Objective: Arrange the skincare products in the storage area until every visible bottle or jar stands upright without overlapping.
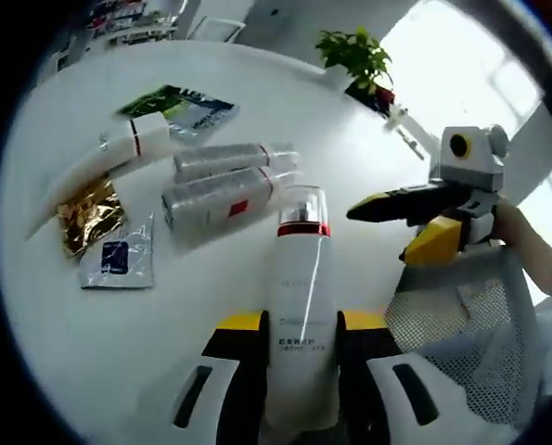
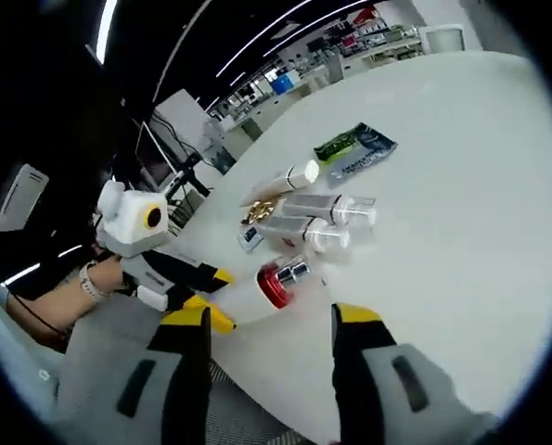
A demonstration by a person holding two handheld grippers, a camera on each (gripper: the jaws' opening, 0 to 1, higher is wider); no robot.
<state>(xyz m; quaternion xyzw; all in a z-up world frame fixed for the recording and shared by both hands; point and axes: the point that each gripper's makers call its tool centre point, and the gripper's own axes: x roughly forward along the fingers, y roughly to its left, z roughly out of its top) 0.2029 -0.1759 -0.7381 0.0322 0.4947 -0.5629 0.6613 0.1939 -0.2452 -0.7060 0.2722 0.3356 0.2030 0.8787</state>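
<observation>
Clamped in the left gripper (image 1: 289,371), a white red-banded pump bottle (image 1: 299,297) lies tilted; right gripper (image 2: 271,357) gapes empty; two clear-capped tubes (image 1: 224,181) beyond remain flat, unsorted.

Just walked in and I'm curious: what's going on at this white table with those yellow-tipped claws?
A person is tidying skincare products with two handheld grippers. The left gripper is clamped on a white bottle with a red band, while the right gripper is open and holds nothing. On the white table, two clear tubes and a white tube lie flat among some sachets, so nothing there stands upright yet.
</observation>
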